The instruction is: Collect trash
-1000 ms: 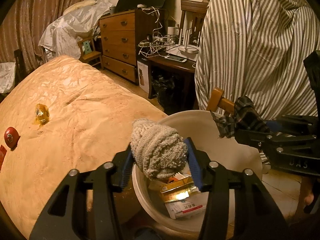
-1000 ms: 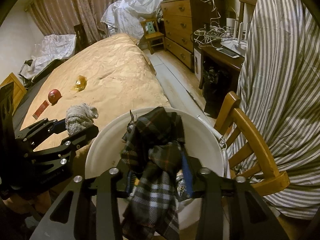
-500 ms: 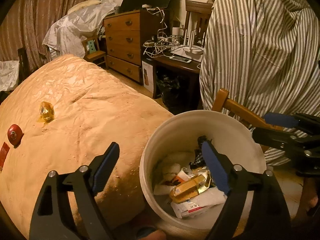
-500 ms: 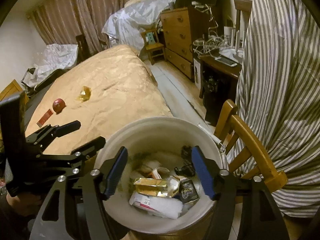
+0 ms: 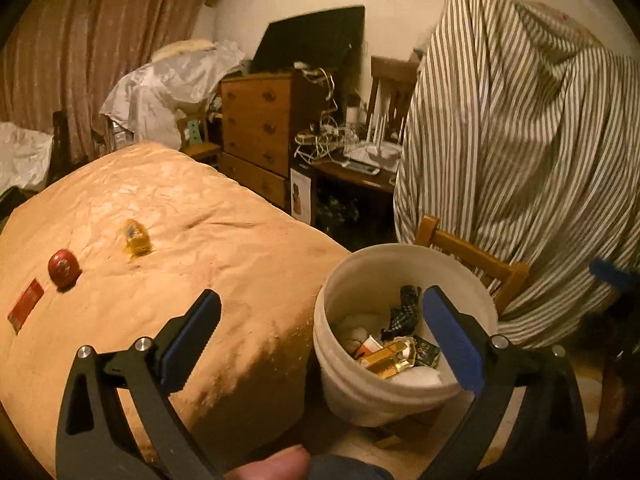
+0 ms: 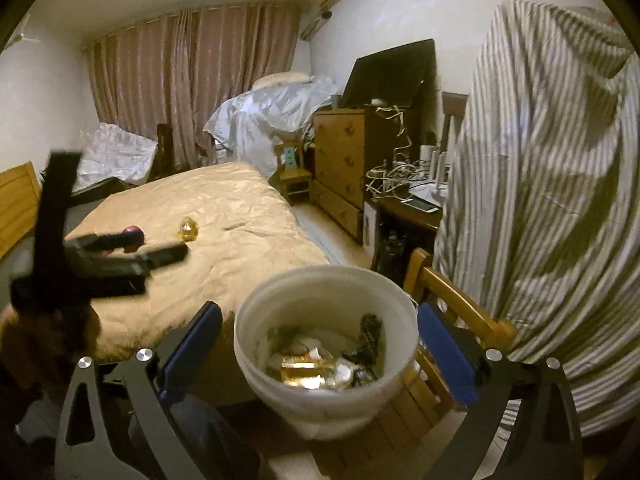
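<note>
Dim amber light, fisheye-warped edges, some motion blur.

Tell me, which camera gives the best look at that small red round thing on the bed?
The left wrist view: the red round thing lies in plain sight on the bed. In the right wrist view the blurred left gripper hides most of it.

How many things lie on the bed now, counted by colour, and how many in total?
Red: 2, a round red thing and a flat red packet
Yellow: 1, a crumpled wrapper
Total: 3 on the bed
</note>
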Demonstrator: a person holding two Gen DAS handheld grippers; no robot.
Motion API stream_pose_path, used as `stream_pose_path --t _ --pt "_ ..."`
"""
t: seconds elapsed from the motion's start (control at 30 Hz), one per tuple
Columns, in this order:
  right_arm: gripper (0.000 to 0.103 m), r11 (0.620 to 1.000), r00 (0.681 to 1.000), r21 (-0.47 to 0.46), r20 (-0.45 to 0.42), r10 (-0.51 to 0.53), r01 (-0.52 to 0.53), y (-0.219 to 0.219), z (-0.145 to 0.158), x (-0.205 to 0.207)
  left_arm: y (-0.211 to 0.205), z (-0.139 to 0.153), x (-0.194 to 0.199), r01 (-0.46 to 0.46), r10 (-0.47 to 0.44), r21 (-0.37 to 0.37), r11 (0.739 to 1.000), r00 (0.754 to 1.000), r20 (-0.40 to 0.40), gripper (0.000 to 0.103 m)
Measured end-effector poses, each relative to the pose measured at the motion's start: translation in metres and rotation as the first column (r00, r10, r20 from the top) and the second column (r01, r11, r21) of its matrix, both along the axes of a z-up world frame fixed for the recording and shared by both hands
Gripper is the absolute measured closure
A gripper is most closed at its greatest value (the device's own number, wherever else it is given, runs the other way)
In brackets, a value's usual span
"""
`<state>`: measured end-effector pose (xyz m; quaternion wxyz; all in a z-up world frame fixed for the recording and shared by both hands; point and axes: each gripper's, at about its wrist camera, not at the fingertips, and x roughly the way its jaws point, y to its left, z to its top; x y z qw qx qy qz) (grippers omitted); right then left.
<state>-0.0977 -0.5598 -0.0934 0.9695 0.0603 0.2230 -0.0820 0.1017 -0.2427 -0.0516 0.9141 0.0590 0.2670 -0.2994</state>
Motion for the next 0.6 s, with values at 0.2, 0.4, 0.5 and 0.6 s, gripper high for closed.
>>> stream_pose_path --t 0.2,0.4,0.5,0.6 --pt "0.005 0.998 0.999 0.046 0.001 -0.032 0.032 0.005 -0.015 -0.043 0.013 0.002 -0.043 0.003 -0.004 0.008 1.000 0.999 0.049 0.006" --pt "0.005 0.997 0.998 0.055 0.014 -0.055 0.054 0.004 -0.015 -0.070 0.008 0.003 -0.076 0.046 -0.047 0.014 0.999 0.996 0.073 0.006" --pt "0.005 0.996 0.999 0.064 0.004 -0.054 0.054 0.001 -0.014 -0.070 0.004 0.005 -0.084 0.057 -0.059 0.023 0.998 0.995 0.084 0.006" --pt "0.005 0.995 0.999 0.085 -0.010 -0.049 0.050 -0.005 -0.014 -0.067 0.003 0.008 -0.086 0.065 -0.066 0.025 0.998 0.994 0.085 0.006"
